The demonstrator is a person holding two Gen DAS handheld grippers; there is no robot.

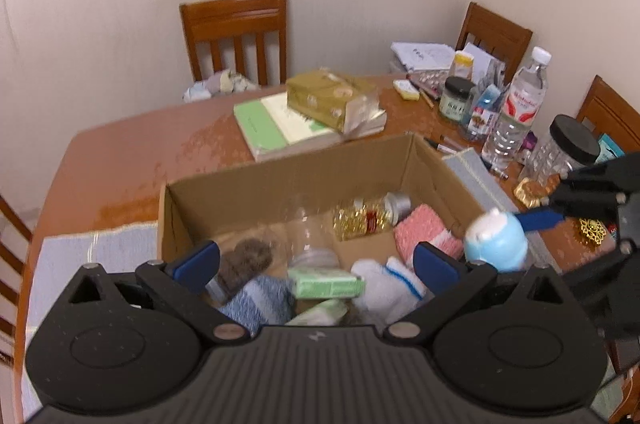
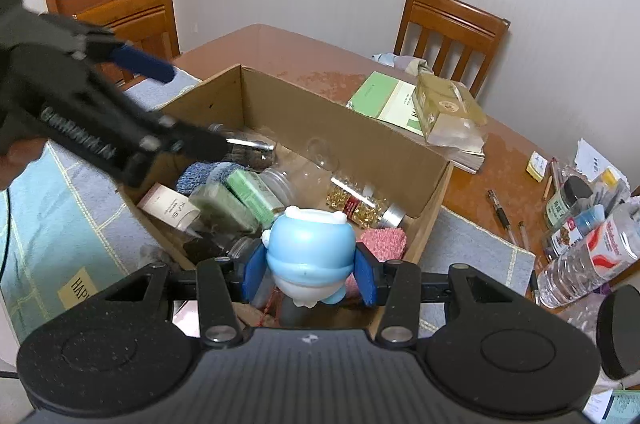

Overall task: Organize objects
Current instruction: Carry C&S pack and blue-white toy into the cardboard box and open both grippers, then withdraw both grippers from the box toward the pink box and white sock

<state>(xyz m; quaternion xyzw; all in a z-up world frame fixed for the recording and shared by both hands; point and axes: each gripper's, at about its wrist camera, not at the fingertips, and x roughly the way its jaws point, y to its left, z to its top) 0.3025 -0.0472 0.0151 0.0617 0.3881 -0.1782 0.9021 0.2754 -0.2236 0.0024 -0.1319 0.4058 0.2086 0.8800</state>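
Note:
An open cardboard box (image 1: 280,168) stands on the wooden table and holds several items: a bottle of golden capsules (image 1: 368,218), a pink sponge (image 1: 420,236), a green packet (image 1: 326,282), a blue knitted cloth (image 1: 260,300) and a clear jar (image 2: 280,184). My left gripper (image 1: 316,258) hangs open over the box's near end with nothing between its blue pads. It also shows in the right wrist view, where the left gripper (image 2: 180,104) is over the box's left side. My right gripper (image 2: 310,274) is shut on a light-blue and white toy figure (image 2: 310,244) above the box's right corner.
Behind the box lie a green book (image 1: 264,128) and a gold tissue pack (image 1: 332,96). To the right stand a water bottle (image 1: 516,104), jars (image 1: 456,96), pens and small clutter. Wooden chairs (image 1: 236,32) ring the table. A grey placemat (image 2: 476,248) lies under the box.

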